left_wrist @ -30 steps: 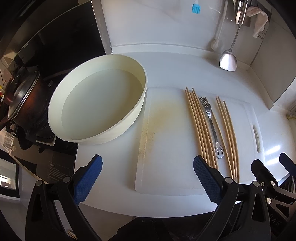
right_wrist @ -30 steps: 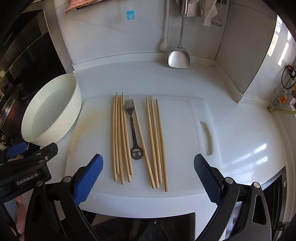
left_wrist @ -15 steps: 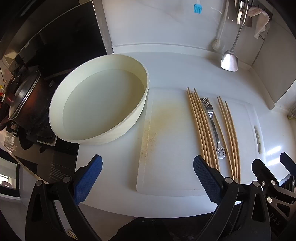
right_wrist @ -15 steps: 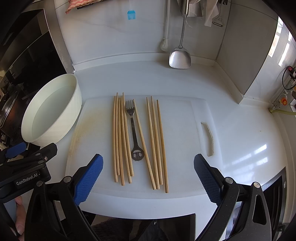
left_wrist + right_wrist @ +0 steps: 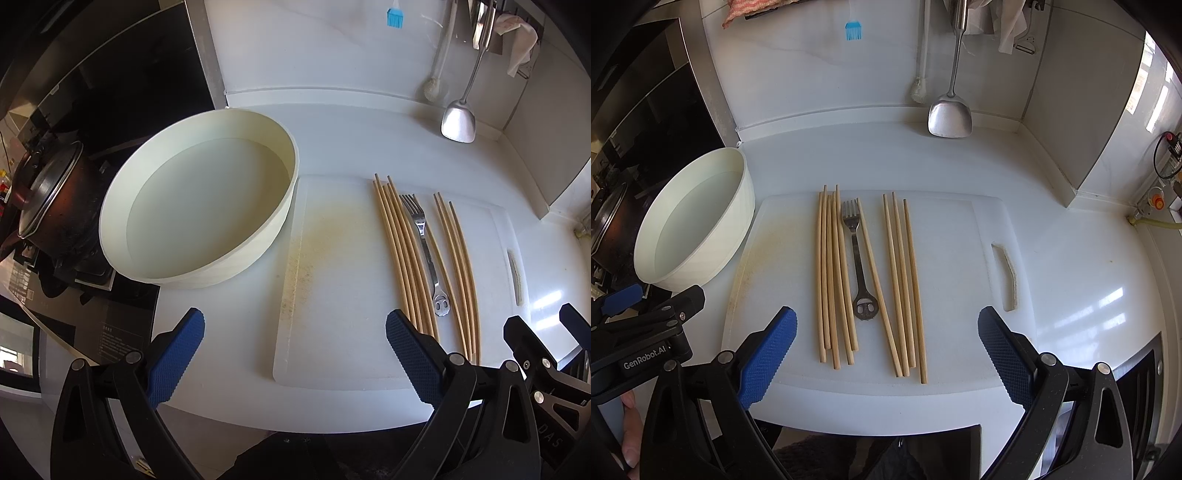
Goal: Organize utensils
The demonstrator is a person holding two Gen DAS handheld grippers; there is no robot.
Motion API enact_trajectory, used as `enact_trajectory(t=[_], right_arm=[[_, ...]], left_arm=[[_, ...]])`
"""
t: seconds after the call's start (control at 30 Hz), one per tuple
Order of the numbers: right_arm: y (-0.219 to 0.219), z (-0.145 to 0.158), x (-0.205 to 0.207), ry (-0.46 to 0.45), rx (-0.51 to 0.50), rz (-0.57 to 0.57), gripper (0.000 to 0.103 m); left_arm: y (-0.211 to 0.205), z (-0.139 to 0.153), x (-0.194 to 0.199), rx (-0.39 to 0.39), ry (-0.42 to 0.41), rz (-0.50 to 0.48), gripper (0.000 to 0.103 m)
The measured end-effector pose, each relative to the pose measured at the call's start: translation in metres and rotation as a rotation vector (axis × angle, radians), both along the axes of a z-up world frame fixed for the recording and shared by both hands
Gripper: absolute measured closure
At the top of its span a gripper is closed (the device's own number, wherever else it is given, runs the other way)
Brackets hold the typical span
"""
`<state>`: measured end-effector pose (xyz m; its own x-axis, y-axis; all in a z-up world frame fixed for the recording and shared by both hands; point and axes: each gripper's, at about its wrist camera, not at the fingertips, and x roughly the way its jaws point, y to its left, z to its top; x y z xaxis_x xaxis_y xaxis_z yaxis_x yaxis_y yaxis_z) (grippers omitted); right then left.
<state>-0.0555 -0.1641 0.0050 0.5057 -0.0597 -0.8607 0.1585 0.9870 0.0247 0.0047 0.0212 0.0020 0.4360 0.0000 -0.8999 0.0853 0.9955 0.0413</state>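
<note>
A dark pot (image 5: 48,199) sits far left, then a cream basin (image 5: 199,206) on the white bench (image 5: 849,155). The left gripper (image 5: 293,354) hangs released, jaws spread. On the cutting board (image 5: 953,236) lie chopsticks (image 5: 833,273) flanking a fork (image 5: 857,258). The right gripper (image 5: 886,356) hovers, jaws wide, empty.

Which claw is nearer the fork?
Right. The right claw is open just short of the fork, straddling its line; the left claw, also open, sits off to the fork's left.
</note>
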Motion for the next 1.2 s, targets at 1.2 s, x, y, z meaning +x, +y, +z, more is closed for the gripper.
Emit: enact_trajectory(t=[1.2], right_arm=[[-0.014, -0.005, -0.007, -0.051, 0.023, -0.088, 0.009]], left_arm=[[0.000, -0.010, 0.001, -0.020, -0.026, -0.100, 0.006]])
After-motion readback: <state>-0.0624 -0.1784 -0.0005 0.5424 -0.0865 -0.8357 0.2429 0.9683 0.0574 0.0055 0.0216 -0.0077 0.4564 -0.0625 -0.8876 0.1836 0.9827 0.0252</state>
